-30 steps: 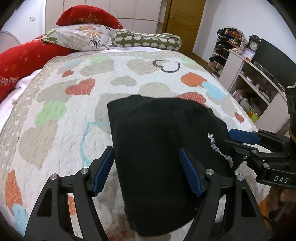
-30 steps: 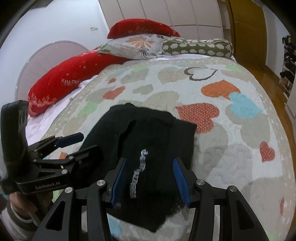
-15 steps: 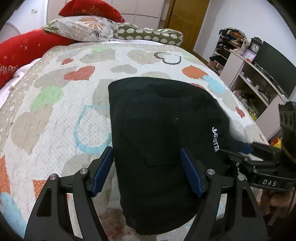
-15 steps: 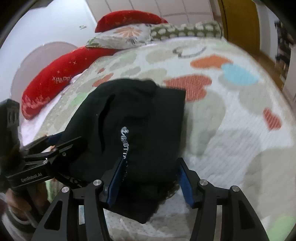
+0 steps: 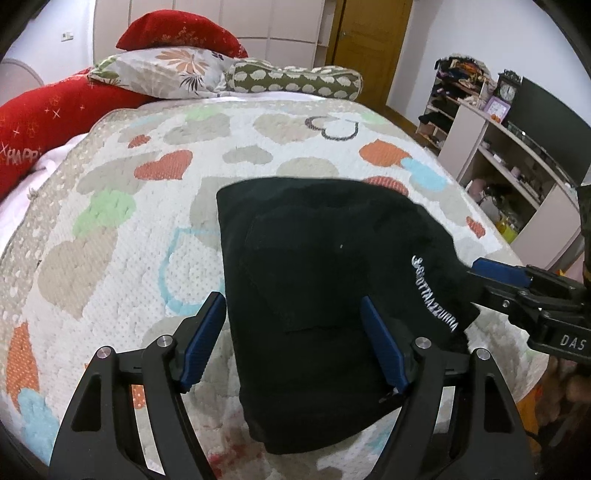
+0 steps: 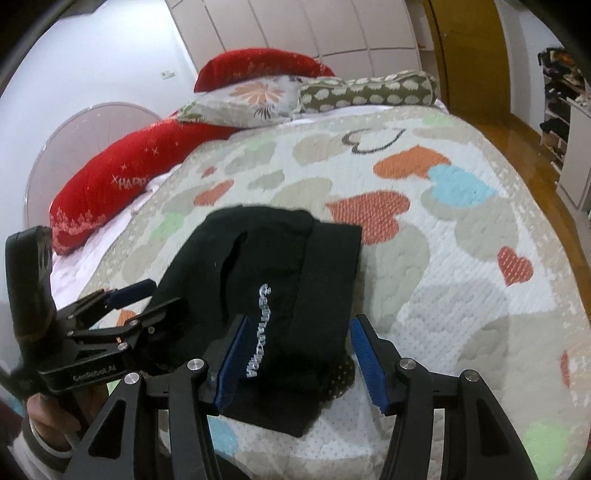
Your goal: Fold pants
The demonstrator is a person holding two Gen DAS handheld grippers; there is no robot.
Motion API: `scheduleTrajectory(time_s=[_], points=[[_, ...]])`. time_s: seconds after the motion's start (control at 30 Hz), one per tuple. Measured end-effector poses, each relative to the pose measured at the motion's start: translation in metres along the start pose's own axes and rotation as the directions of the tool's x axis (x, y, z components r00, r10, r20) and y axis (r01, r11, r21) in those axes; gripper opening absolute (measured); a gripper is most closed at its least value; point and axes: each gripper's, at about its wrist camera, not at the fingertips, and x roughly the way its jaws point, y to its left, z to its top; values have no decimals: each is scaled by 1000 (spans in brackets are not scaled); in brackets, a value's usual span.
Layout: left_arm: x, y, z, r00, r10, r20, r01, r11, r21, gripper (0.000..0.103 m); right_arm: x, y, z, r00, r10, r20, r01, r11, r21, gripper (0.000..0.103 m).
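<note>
- Nearest to you, your left gripper (image 5: 293,339) has its jaws spread wide, one blue pad just left of the folded black pants (image 5: 325,295) and the other over the cloth; neither pad presses on it, so nothing is held.
- Your right gripper (image 6: 299,363) stands about half open. Its jaws have just been opening, and the near right corner of the pants sits between the pads, the left pad beside the white lettering (image 6: 260,328); whether the pads touch the cloth you cannot tell, but no pinch shows.
- From the left wrist view your right gripper comes in at the right edge, its blue fingertips (image 5: 498,267) at the pants' right side.
- From the right wrist view your left gripper comes in from the left, your hand (image 6: 51,413) wrapped round its handle.
- The pants lie as a compact dark bundle on the near part of the heart-patterned quilt (image 5: 147,206), a square pocket outline facing up.
- Farther off, the quilt runs to the head of the bed: a floral pillow (image 5: 166,72), a green bolster (image 5: 295,79) to its right, red pillows (image 5: 177,35) behind and to the left.
- Far right, open shelves (image 5: 491,155) with a small clock; a wooden door (image 5: 369,29) beyond.
</note>
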Motion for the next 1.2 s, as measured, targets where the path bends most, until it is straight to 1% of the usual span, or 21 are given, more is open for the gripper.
scheduleTrajectory(time_s=[0.1, 0.2, 0.3, 0.33, 0.4, 0.47, 0.57, 0.67, 0.7, 0.77, 0.83, 0.93, 1.07, 1.2], points=[[0, 1, 6, 1000, -19, 1, 19, 1000, -19, 76, 4, 1, 7, 1000, -19, 6, 19, 1000, 2, 55], [2, 0, 9, 1000, -23, -4, 22, 999, -27, 76, 12, 1, 11, 998, -57, 5, 57, 998, -3, 55], [9, 0, 6, 999, -23, -23, 22, 999, -29, 76, 25, -2, 9, 995, -94, -21, 93, 996, -14, 55], [13, 0, 5, 1000, -8, -27, 8, 1000, -21, 76, 31, -3, 7, 994, -103, -42, 103, 995, -14, 55], [18, -1, 3, 999, 7, -36, -8, 1000, -11, 76, 37, -7, 3, 996, -80, -51, 80, 997, -1, 55], [22, 0, 2, 999, 6, -36, -7, 1000, -18, 77, 41, -11, 1, 996, -63, -56, 64, 998, 13, 55], [29, 4, 2, 998, -2, -56, 0, 999, -38, 82, 48, -11, -1, 996, -55, -74, 56, 998, 9, 55], [33, 9, 0, 997, -34, -70, 28, 997, -74, 83, 46, -11, -1, 997, -45, -70, 46, 999, 15, 56], [33, 11, 0, 996, -42, -74, 36, 996, -84, 84, 44, -12, 0, 997, -38, -72, 39, 999, 22, 57], [33, 12, 0, 996, -47, -79, 40, 995, -92, 85, 40, -14, 2, 997, -26, -75, 29, 999, 43, 58], [33, 12, -1, 996, -42, -81, 34, 995, -96, 87, 35, -13, 4, 997, -29, -67, 33, 998, 47, 59], [33, 12, -1, 995, -44, -85, 36, 994, -104, 87, 26, -9, 6, 998, -49, -42, 51, 998, 33, 59], [30, 12, 0, 995, -42, -92, 31, 994, -109, 87, 15, -7, 9, 999, -48, -21, 49, 998, 29, 59], [17, 9, 2, 998, -23, -63, 17, 996, -82, 87, 13, -6, 11, 998, -53, -20, 54, 998, 14, 59]])
